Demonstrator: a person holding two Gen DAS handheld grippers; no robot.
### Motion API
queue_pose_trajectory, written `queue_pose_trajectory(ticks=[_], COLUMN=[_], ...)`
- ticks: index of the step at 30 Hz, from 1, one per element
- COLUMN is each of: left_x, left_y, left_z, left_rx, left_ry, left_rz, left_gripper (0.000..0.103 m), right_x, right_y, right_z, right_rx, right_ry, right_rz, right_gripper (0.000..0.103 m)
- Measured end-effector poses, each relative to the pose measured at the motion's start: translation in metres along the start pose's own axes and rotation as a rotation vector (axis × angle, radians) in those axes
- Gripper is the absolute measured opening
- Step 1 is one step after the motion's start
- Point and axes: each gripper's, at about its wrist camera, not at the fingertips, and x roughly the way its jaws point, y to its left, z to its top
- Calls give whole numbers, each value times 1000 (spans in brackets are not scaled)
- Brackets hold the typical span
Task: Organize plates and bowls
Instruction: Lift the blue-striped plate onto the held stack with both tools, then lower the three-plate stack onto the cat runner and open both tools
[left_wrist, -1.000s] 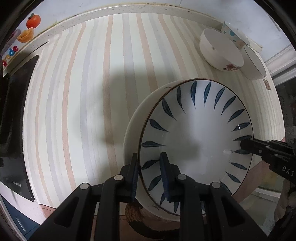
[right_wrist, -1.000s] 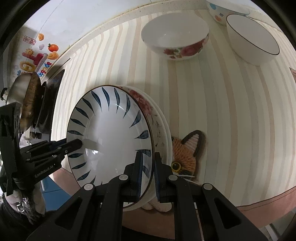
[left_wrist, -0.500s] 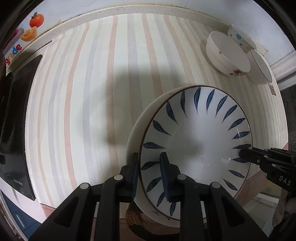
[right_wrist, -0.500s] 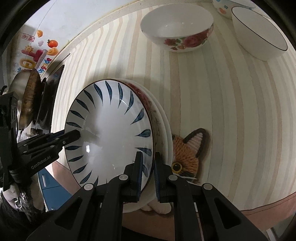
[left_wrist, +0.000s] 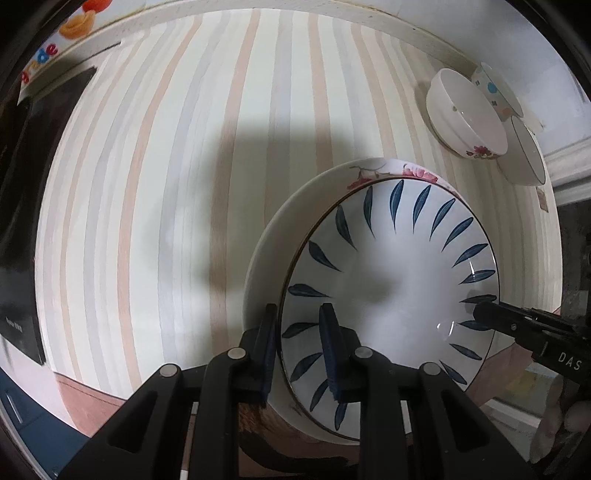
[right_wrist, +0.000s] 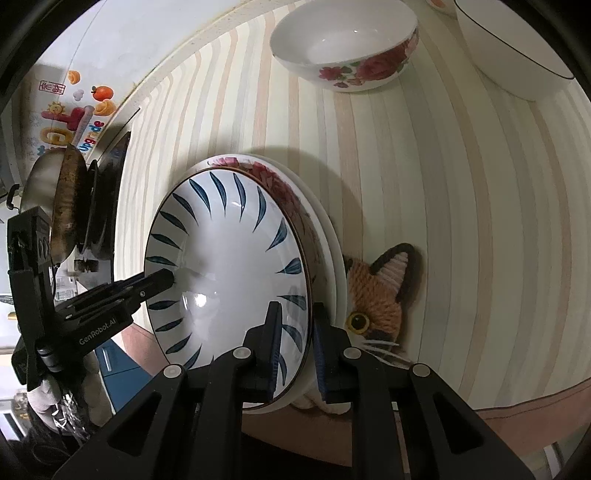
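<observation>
Plates half sorted: blue-leaf plate (left_wrist: 391, 295) sitting on top of a rose plate (left_wrist: 384, 170), with at least one more white plate (right_wrist: 334, 258) under those. Stack held over the near edge of the striped table (left_wrist: 184, 184), above a knitted cat mat (right_wrist: 380, 295). Left gripper (left_wrist: 297, 354) fingers clamped on the rim of the stack from one side. Right gripper (right_wrist: 297, 347) fingers clamped on the other rim. Still to do: setting the stack down, then the bowls. Rose bowl (right_wrist: 343, 40), black-rim bowl (right_wrist: 517, 48) and dotted bowl (left_wrist: 495, 92) standing apart at the far side, not nested yet. Plates and bowls round, smooth, shiny, hard. Cat mat soft and woolly. Table flat, with pale pink and grey stripes.
</observation>
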Motion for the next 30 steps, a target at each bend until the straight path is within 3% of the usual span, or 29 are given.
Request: queue_pose_trajectory(ticks=[9, 16, 22, 25, 27, 30], left_x=[-25, -87, -137, -155, -165, -176], left_y=[10, -2, -14, -16, -13, -18], left_z=[-9, -37, -72, -89, -99, -116], left_rx=[-5, 47, 83, 92, 99, 107], left_ry=[-50, -184, -261, -286, -308, -334], left_rz=[20, 56, 69, 67, 78, 77], left_gripper=[20, 21, 23, 27, 35, 63], right_x=[-8, -44, -96, -118, -129, -144], right_y=[0, 29, 66, 84, 96, 113], right_z=[-2, -24, -68, -94, -107, -133], right_rx=[9, -47, -85, -102, -121, -151], right_ry=[-20, -119, -235, -280, -304, -348], right_rz=[-24, -114, -155, -151, -165, -191], right_gripper=[19, 21, 36, 53, 74, 82])
